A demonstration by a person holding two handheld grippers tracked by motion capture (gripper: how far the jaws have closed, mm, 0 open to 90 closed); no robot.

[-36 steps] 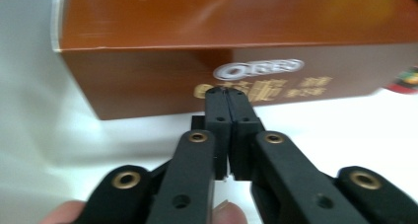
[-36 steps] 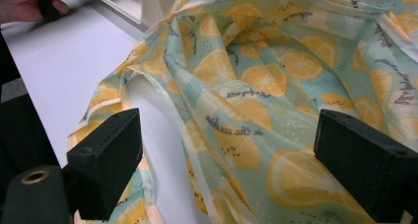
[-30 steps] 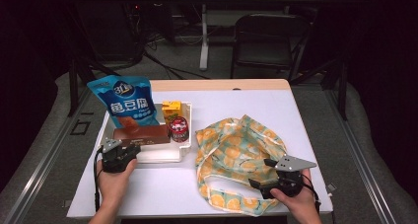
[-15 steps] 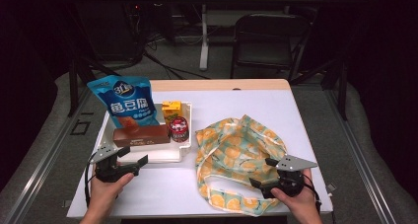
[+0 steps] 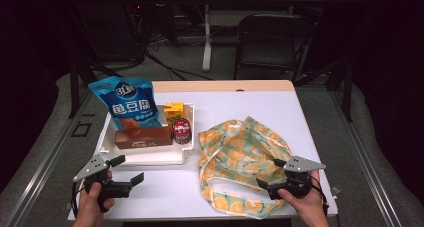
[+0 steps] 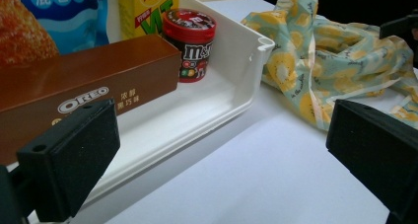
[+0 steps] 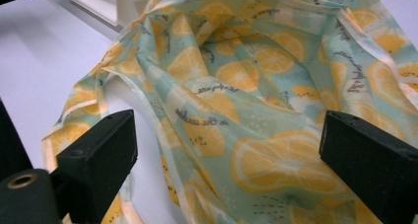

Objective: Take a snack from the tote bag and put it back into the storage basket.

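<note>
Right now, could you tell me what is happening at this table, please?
A person holds a two-jaw gripper in each hand at a white table. The left gripper is open, its jaws having just been opening with nothing between them, and sits in front of a white tray holding a blue snack bag, a brown Oreo box, a yellow drink carton and an M&M's tub. The right gripper is open over the lemon-print cloth bag, not gripping it.

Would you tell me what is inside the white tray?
The white tray holds a blue snack bag, a brown Oreo box, a yellow drink carton and a red M&M's tub; the bag's base is hidden behind the box.
</note>
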